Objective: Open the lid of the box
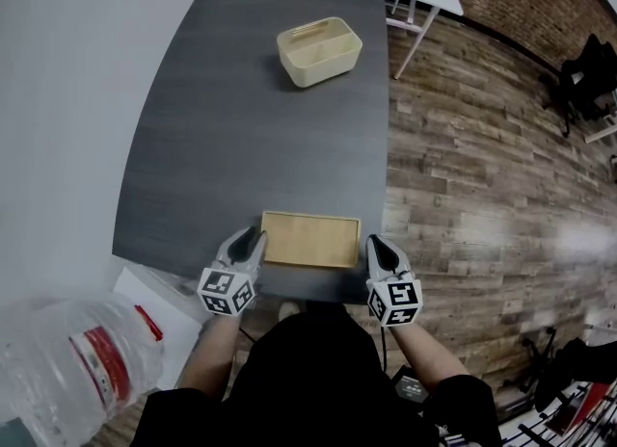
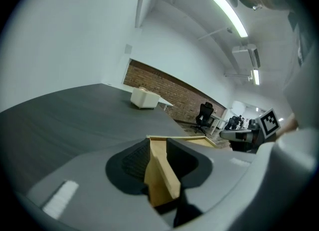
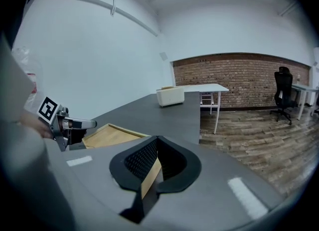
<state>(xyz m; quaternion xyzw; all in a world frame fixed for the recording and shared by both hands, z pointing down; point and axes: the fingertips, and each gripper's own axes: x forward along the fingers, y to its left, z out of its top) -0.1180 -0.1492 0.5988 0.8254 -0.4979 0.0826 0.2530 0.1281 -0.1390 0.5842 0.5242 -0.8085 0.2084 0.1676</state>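
I held the wooden lid (image 1: 310, 239) at the worktop's (image 1: 241, 127) near edge, the jaws of left gripper (image 1: 253, 239) and right gripper (image 1: 375, 247) each pinched onto one end, well apart from the open box (image 1: 323, 67) (only letting go seemed left).

Your lid (image 1: 310, 239) at lower centre is pale bare wood, matt and finely grained. The box (image 1: 319, 50) near the top looks like smooth cream plastic with a dull finish. Your table (image 1: 251, 127) has a dark grey matt top with a faint wood-grain texture. On the right, the floor (image 1: 482, 175) is wood planking in mixed browns with a soft sheen. At lower left, the bottle (image 1: 67, 368) is clear glossy plastic. Your left gripper (image 2: 158, 150) and right gripper (image 3: 155, 148) have smooth matt grey plastic shells. Their black pads (image 3: 139, 158) look finely ribbed and rubbery. The wall (image 3: 234, 80) is rough brick.
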